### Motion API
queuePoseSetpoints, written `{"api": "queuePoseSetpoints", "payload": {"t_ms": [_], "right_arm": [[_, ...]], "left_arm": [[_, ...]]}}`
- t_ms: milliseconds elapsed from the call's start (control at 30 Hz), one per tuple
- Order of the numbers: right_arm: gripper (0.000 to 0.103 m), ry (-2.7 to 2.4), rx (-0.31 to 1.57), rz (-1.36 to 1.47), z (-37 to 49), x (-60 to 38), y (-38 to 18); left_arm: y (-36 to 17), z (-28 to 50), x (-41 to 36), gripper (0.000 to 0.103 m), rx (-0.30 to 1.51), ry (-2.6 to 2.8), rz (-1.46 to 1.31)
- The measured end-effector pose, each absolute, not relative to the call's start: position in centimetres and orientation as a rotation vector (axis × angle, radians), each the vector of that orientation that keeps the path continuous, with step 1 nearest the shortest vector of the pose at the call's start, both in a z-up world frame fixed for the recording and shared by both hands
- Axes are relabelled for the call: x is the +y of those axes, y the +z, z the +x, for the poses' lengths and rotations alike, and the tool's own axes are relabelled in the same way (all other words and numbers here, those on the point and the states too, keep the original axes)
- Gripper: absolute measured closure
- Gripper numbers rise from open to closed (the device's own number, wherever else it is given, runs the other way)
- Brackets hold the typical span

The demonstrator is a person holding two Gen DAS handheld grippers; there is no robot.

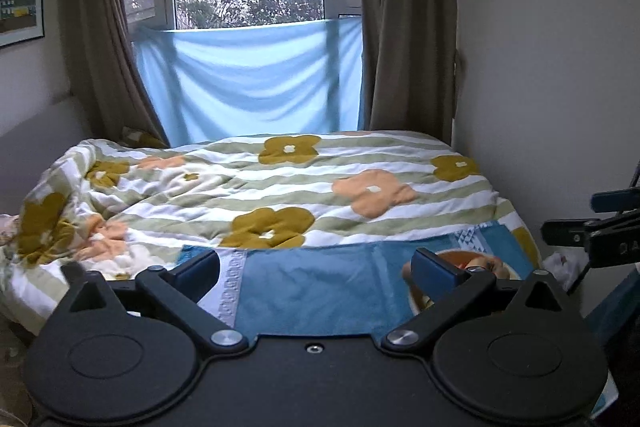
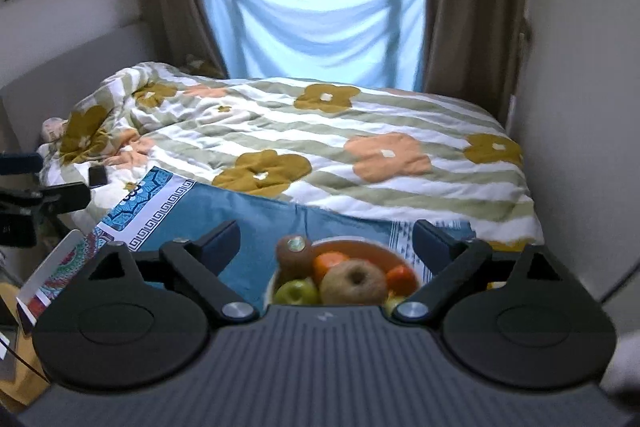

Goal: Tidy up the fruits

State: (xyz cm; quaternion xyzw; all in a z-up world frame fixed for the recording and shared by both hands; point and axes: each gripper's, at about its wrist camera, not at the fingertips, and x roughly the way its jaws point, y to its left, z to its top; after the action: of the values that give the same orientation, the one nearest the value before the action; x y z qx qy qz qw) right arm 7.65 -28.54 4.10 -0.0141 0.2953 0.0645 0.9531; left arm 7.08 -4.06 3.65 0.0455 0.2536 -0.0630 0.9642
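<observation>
An orange bowl (image 2: 362, 250) of fruit sits on a blue cloth (image 2: 256, 219) at the near edge of the bed. In it I see a brown kiwi (image 2: 294, 255), a tan apple (image 2: 354, 283), a green apple (image 2: 296, 291) and orange fruits (image 2: 330, 263). My right gripper (image 2: 326, 241) is open and empty, hovering just above the bowl. My left gripper (image 1: 316, 267) is open and empty over the blue cloth (image 1: 320, 291), left of the bowl (image 1: 476, 261), which its right finger partly hides.
A flowered striped duvet (image 2: 360, 155) covers the bed. Walls stand close on the right (image 2: 580, 107). A phone (image 2: 98, 175) lies on the duvet at the left. A curtained window with a light blue sheet (image 2: 316, 35) is behind. The other gripper shows at the right edge of the left wrist view (image 1: 600, 231).
</observation>
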Motion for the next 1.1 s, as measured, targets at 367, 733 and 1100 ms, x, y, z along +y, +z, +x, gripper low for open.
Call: {"api": "queuePoseSetpoints", "payload": {"t_ms": [367, 733, 1100], "right_arm": [[0.0, -0.006, 0.688, -0.051, 0.4, -22.6, 2.4], [0.0, -0.075, 0.706, -0.028, -2.1, -21.9, 1.7], [0.0, -0.088, 0.697, 0.014, -2.1, -22.4, 1.9]], "left_arm": [[2.3, 2.3, -0.9, 0.0, 0.548, -0.126, 0.091], [1.4, -0.1, -0.2, 0.0, 0.572, -0.154, 0.092], [1.6, 0.1, -0.3, 0.0, 0.563, -0.161, 0.099]]}}
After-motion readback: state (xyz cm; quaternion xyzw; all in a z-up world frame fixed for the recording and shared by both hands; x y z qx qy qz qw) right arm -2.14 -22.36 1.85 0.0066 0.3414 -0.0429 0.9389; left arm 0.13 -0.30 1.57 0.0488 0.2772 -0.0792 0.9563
